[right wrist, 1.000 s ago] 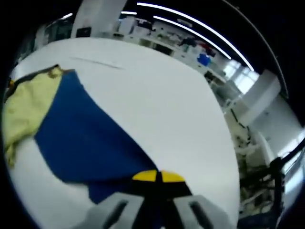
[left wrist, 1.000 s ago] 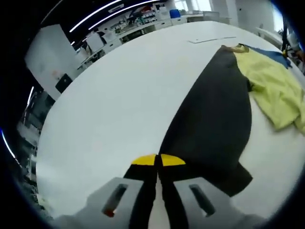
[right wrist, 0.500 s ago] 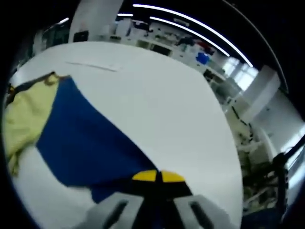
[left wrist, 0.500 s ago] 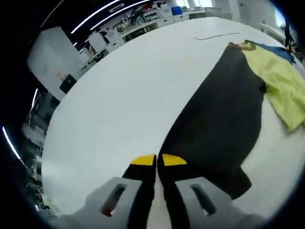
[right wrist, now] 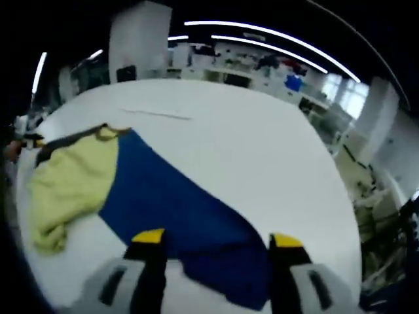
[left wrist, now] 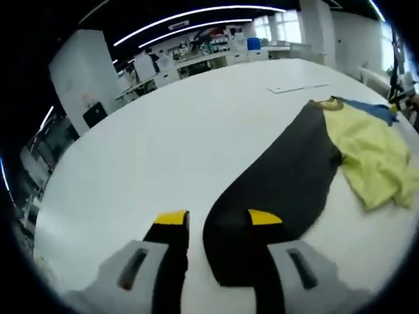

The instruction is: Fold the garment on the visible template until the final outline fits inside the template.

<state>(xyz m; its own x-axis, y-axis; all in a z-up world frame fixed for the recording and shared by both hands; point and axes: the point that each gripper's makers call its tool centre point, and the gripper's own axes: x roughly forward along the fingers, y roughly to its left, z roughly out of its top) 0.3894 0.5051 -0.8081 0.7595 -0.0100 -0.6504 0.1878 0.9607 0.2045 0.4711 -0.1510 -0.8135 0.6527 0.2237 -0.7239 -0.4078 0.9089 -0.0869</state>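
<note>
Wide white table [left wrist: 163, 150], ceiling light strips [right wrist: 262, 36], cluttered benches [left wrist: 216, 55], windows [left wrist: 278, 26]

My white counter [left wrist: 163, 144] runs back toward cluttered lab benches [left wrist: 196, 55], with a blue bin [left wrist: 254, 43] and bright ceiling light strips [right wrist: 262, 33] beyond.

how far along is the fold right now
Early stage. Done: the garment lies spread on the white table, black sleeve and blue sleeve stretched outward, yellow body bunched between them. In hand: nothing; the left gripper and right gripper are both open. Left: all the folding; no fold is visible yet.
</note>
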